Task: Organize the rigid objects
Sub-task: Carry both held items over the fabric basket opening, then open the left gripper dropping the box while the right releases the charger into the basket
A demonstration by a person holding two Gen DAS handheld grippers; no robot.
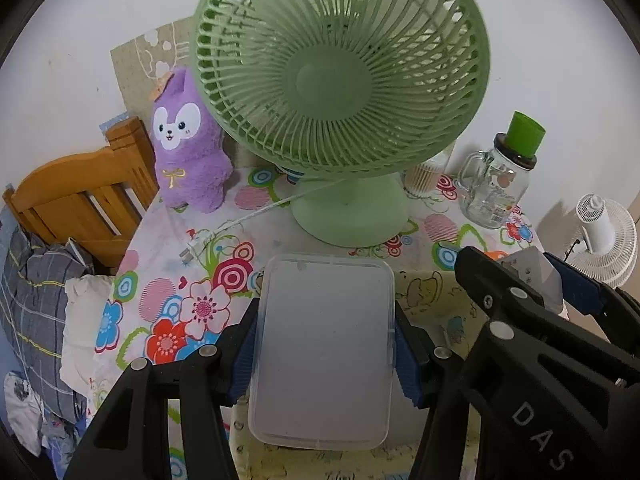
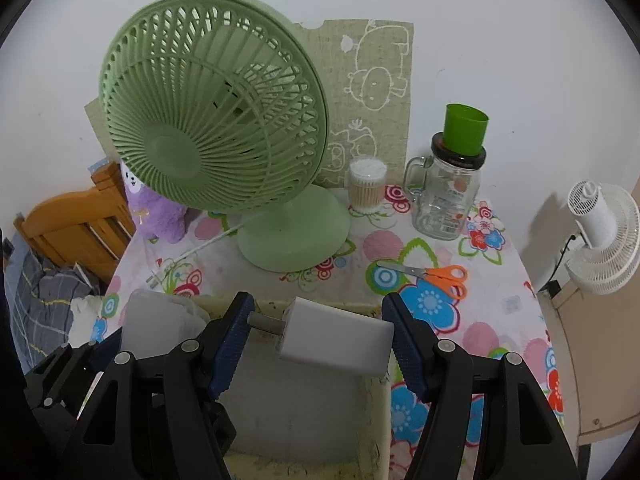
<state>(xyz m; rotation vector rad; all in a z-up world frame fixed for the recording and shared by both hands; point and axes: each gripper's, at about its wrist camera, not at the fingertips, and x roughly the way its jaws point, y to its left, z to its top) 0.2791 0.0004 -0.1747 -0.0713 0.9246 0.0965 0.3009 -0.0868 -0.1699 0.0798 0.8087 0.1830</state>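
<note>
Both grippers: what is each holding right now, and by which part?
Left gripper clamps the translucent plastic box across its two long sides. Right gripper clamps the white charger end to end, prongs against one pad.

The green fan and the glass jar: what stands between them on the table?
In the right wrist view, a clear tub of cotton swabs stands between the green fan and the glass jar, at the back of the table.
</note>
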